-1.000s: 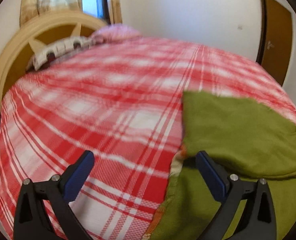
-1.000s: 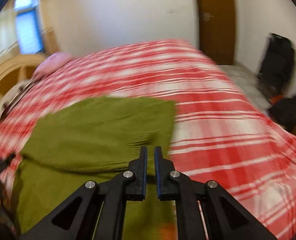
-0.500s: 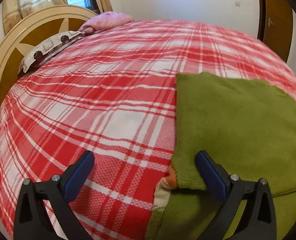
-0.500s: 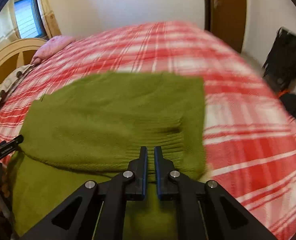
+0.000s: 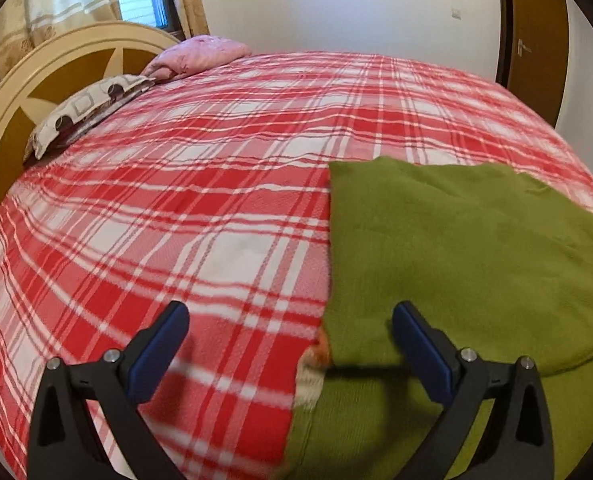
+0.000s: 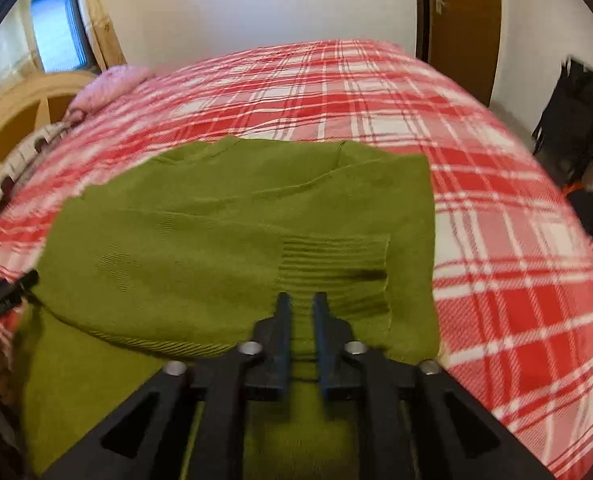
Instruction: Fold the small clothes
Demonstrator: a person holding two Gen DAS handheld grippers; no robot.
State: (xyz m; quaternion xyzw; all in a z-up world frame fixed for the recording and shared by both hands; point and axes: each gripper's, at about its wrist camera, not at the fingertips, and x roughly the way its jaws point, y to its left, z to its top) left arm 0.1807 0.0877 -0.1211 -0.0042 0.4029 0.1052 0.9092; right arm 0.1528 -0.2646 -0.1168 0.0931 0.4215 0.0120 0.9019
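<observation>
A green knit sweater [image 6: 224, 232] lies on the red plaid bed, its top part folded down over the lower part, with a ribbed cuff [image 6: 336, 264] on top. It also shows in the left wrist view [image 5: 456, 248]. My left gripper [image 5: 290, 340] is wide open and empty, straddling the sweater's left edge just above the bed. My right gripper [image 6: 299, 316] has its jaws slightly apart with nothing between them, over the near side of the cuff. The left gripper's tip shows in the right wrist view [image 6: 12, 294].
The red plaid blanket [image 5: 200, 208] covers the whole bed. Pillows [image 5: 92, 108] lie by the cream headboard [image 5: 24, 92] at the far left. A brown door [image 6: 464, 20] and a black bag [image 6: 576, 116] stand to the right of the bed.
My right gripper's jaws have parted slightly and it sits nearer the ribbed cuff. The folded-over part of the sweater has settled flat. My left gripper stays open at the left edge.
</observation>
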